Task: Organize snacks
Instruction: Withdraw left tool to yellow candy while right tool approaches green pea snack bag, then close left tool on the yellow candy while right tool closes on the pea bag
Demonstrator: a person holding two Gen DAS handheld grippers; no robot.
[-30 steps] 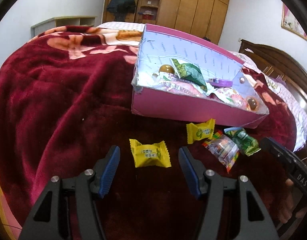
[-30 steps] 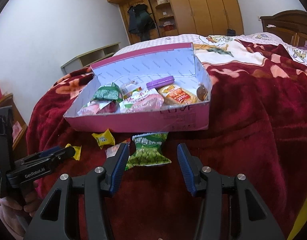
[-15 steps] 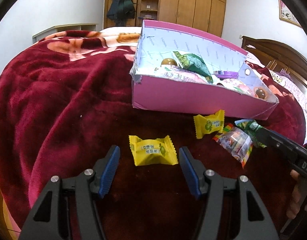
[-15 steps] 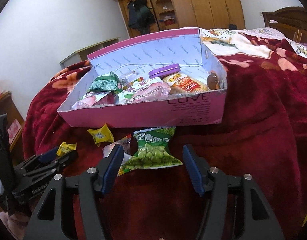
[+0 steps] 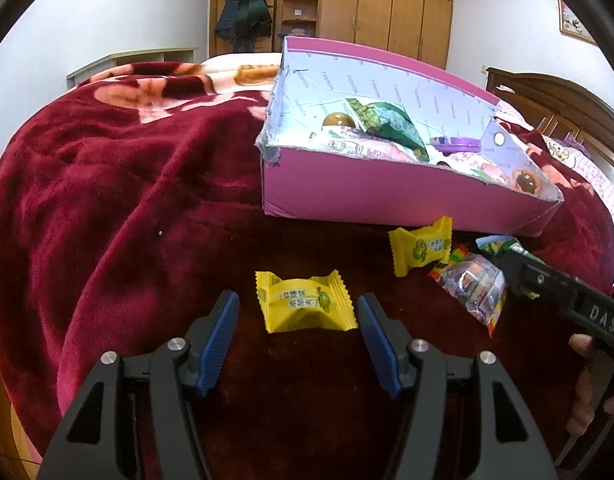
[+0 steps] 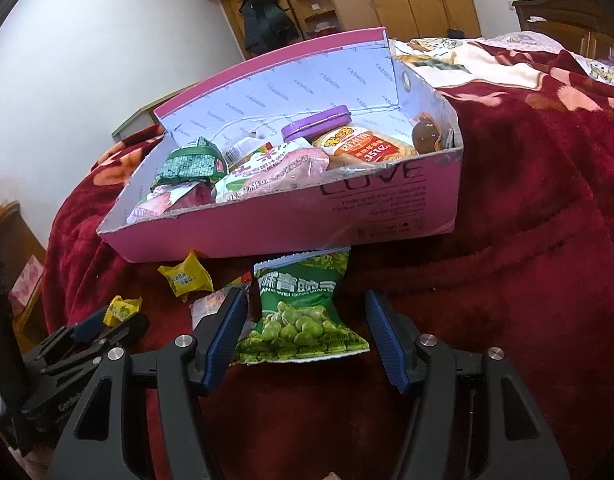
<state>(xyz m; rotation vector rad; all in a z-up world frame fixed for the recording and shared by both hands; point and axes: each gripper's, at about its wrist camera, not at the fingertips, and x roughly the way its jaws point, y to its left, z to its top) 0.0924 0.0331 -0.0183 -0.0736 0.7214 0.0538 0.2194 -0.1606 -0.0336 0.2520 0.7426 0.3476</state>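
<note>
A yellow wrapped candy lies on the red blanket between the fingers of my left gripper, which is open, with the pads clear of the wrapper. A green pea bag lies between the fingers of my right gripper, also open, its pads not pressing on the bag. Behind both stands a pink box holding several snack packs. A second yellow candy and a clear colourful packet lie between the two grippers, in front of the box.
Everything rests on a bed under a dark red plush blanket, which falls away at the left. A wooden wardrobe and a wooden headboard stand beyond. A hand holds the right gripper at the left wrist view's right edge.
My right gripper has come forward and down over the pea bag, and its jaws have widened around it. The left gripper has stayed around the yellow candy.
</note>
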